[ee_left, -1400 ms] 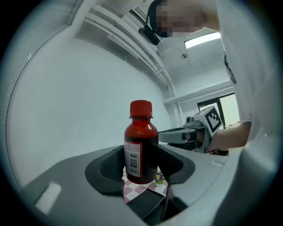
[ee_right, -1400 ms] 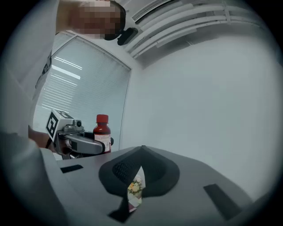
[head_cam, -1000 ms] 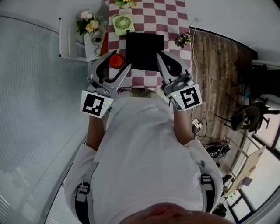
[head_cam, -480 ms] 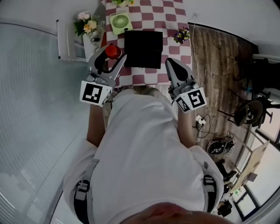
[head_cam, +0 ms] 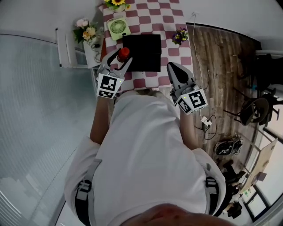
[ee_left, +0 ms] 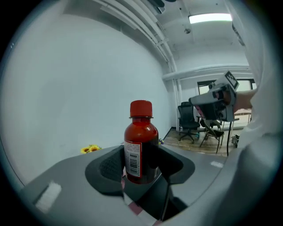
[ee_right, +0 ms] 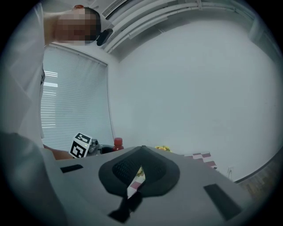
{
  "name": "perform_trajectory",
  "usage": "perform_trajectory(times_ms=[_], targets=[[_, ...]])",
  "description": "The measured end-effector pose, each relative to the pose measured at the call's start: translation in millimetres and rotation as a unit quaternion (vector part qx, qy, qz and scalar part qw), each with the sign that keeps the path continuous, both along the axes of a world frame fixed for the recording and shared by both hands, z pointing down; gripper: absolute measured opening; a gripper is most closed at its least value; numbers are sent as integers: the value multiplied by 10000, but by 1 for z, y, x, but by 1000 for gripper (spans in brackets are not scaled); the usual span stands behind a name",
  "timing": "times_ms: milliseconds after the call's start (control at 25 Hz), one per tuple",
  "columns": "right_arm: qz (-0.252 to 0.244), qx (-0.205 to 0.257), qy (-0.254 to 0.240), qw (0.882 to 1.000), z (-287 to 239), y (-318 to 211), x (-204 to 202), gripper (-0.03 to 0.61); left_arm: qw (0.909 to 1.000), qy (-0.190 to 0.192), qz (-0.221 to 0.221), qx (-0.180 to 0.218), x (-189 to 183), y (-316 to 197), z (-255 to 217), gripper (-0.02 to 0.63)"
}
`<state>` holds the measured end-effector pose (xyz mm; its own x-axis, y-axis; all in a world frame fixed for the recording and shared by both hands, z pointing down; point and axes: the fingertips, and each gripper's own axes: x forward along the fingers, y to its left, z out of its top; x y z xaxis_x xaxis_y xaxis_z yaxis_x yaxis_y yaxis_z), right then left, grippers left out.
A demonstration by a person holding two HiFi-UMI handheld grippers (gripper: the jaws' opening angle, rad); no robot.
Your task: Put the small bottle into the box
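**One small bottle in the left tongs, one box on the worktop**

There are two tongs, one bottle, one box, one fan and three bunches of flowers.

The left tongs are closed on the small bottle and stand rather wide around it. In the left gripper view both pads press the lower body of the bottle, which stands upright between them. The bottle is red, with a red cap and a white label that carries a barcode. The right tongs are empty. In the right gripper view their two jaws are almost together, and only a thin slit between them shows a bit of the checked cloth.

The black box lies in the upper middle of the head view on the worktop, which has a red and white checked cloth. Its inside looks only dark, so I cannot tell if anything is in it. The bottle is not in the box: in the head view it is held in the tongs just at the left edge of the box.

Above the box, toward the upper left, lies one green fan. Sunflowers are at the top edge. A pink and yellow bouquet is left of the worktop. A small bunch of purple and yellow flowers is right of the box.
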<state>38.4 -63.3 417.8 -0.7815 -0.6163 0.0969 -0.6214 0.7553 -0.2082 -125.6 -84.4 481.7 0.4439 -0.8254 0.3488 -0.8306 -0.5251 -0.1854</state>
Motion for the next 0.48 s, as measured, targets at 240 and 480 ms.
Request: perform_trajectory(times_ms=[240, 480], targets=[[214, 20, 3, 9998, 0, -1, 13, 2, 9958, -541, 224, -705, 10, -5, 69, 222], [627, -52, 38, 9980, 2, 4, 37, 2, 9813, -1207, 651, -1352, 21, -9, 135, 222]])
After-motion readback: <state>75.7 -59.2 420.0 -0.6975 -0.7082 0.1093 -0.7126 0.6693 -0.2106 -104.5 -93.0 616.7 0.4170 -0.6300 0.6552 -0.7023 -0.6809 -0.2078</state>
